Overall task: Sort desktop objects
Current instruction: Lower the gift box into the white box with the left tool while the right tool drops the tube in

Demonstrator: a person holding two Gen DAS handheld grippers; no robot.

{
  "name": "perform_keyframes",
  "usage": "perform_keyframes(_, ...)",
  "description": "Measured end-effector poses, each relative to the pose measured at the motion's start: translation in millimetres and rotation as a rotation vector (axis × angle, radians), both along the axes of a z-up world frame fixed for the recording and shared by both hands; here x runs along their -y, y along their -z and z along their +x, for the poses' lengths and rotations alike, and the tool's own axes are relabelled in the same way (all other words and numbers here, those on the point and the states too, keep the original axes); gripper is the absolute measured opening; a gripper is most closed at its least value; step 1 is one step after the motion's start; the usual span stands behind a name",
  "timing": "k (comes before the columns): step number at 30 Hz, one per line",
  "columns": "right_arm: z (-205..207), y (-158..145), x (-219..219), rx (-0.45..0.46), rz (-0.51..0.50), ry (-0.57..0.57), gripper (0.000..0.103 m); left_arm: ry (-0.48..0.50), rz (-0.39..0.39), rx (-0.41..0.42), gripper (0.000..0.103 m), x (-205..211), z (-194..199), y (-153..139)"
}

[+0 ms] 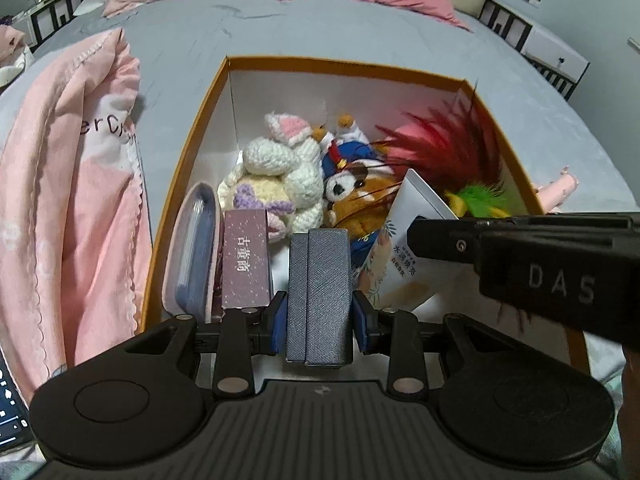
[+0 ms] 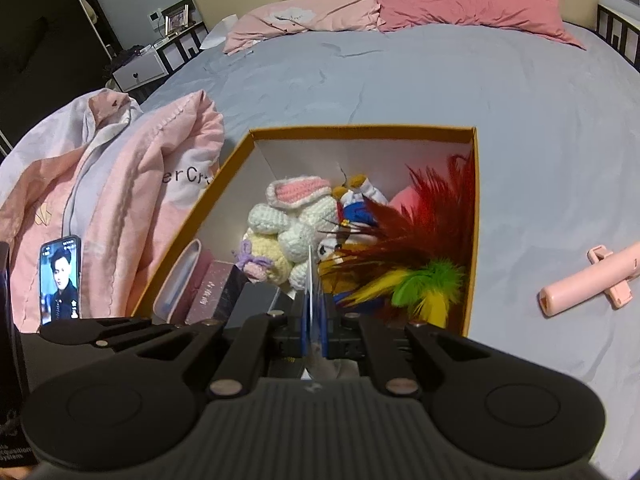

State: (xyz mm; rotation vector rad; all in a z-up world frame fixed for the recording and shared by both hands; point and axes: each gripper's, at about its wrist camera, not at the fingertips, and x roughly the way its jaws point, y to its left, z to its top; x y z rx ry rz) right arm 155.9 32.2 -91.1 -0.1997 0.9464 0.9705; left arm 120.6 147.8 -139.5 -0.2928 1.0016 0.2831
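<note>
Two grippers over box, phone right-view only

"DAS" on the right tool; "erCr" on pink quilt.

You hold a grey box with matt, cross-hatched textured skin. Orange box: cardboard, white smooth inside. Rabbit: knitted yarn, nubbly. Feathers: wispy, red, green, yellow. Mauve carton: speckled paper. Left gripper: matt black plastic, blue pads
</note>
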Motion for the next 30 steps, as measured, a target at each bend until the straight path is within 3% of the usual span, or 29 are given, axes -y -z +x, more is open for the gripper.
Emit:
perform_keyframes(8, -6.3, 5.6, -2.4, 0.027, -0.011, 0.005, 0.006, -0.013, -0.021, -0.014, 0.038, -3.3, -0.1, 2.3)
perform_keyframes(13, -7.5, 3.0, -1.3, 0.062, -0.017, 0.018, 0.006, -0.017, -0.065, 0.049, 0.048, -6.1, -8.3, -5.7)
perform_keyframes(21, -5.7, 3.6, -1.2, 0.06, -0.016, 0.034, 0.006, -0.003, -0.072, 0.092, 0.05, 1.0, -36.5, -24.6)
perform_keyframes(24, -9.6, 4.0, -4.9, 0.066, -0.012, 0.031, 0.006, -0.006, -0.095, 0.043, 0.04, 0.1, -41.9, -22.8)
perform_keyframes(30, -17.7, 7.3, -11.8, 0.073, 0.002, -0.003, 0.006, -0.008, -0.137, 0.004, 0.031, -2.3, -37.9, -12.6)
